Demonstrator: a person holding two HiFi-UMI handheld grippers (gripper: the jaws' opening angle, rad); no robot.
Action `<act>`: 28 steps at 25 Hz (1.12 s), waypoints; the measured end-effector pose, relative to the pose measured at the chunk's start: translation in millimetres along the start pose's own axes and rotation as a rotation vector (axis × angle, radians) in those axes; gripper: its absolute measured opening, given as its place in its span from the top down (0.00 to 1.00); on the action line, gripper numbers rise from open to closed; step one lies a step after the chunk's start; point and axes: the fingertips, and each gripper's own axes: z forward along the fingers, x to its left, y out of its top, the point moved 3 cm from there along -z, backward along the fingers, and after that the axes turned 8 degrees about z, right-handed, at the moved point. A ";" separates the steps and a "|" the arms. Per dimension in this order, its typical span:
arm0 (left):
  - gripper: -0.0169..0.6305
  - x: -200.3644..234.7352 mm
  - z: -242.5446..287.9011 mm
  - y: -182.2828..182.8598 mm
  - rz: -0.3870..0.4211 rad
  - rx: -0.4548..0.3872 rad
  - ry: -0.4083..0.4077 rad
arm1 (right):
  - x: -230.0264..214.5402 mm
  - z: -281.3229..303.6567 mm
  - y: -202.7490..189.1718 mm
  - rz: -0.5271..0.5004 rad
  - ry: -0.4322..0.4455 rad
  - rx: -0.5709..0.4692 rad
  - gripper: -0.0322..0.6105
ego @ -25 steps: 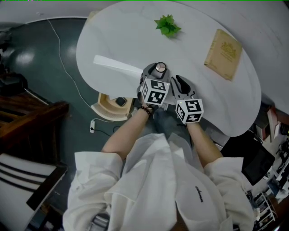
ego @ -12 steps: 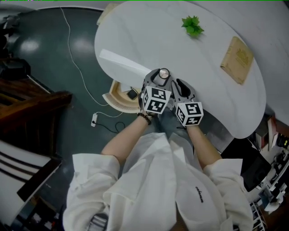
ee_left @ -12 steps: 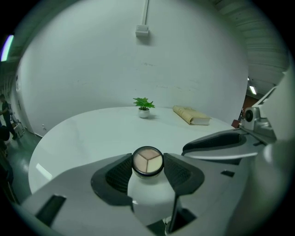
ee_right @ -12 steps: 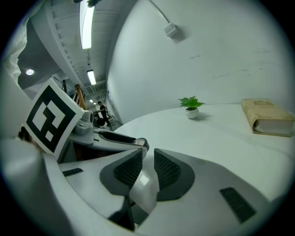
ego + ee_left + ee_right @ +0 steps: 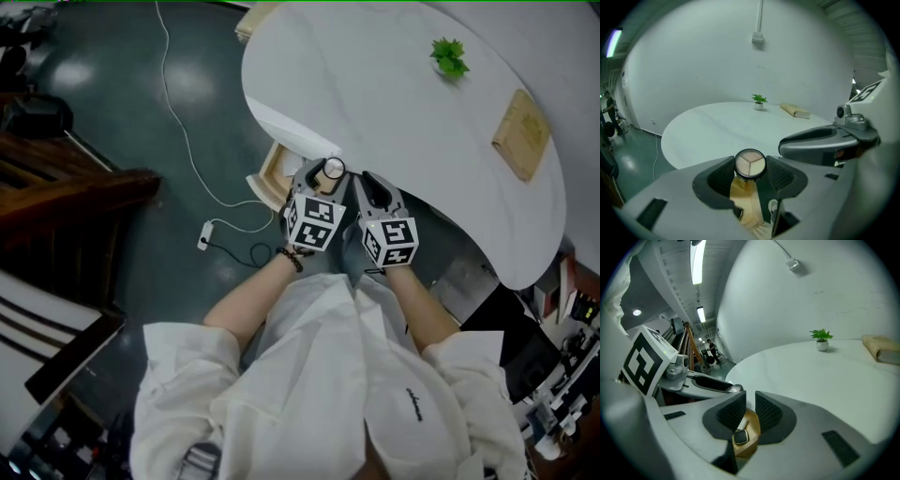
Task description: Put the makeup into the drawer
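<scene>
Makeup compact [image 5: 750, 164], pinched in left tool [image 5: 753, 170]

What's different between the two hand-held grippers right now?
The left gripper clamps a round makeup compact in its fingers; the right gripper holds nothing. The left gripper's fingers stand well apart around the compact, while the right gripper's fingers are nearly together, having just been closing on empty air. Both hover side by side at the white table edge, near the open wooden drawer.
</scene>
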 end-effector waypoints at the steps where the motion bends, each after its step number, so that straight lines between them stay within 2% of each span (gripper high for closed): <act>1: 0.62 3.6 -4.3 -6.7 -0.002 0.003 -0.001 | 7.3 2.8 -4.7 -0.001 0.002 0.005 0.84; 6: 0.62 18.5 -14.3 -34.7 -0.004 0.022 -0.010 | 30.0 16.8 -28.5 0.007 -0.003 0.034 0.85; 10: 0.62 26.7 -8.0 -59.0 0.027 0.071 -0.040 | 35.8 29.1 -45.5 0.011 -0.017 0.051 0.86; 19: 0.62 26.5 37.0 -103.6 0.121 0.191 -0.149 | 16.5 51.6 -84.3 0.022 -0.090 0.098 0.90; 25: 0.62 17.2 65.7 -117.3 0.184 0.246 -0.190 | 6.4 65.7 -105.0 0.016 -0.094 0.126 0.91; 28: 0.62 12.7 73.6 -126.2 0.186 0.278 -0.204 | -0.4 70.3 -117.0 0.027 -0.108 0.147 0.91</act>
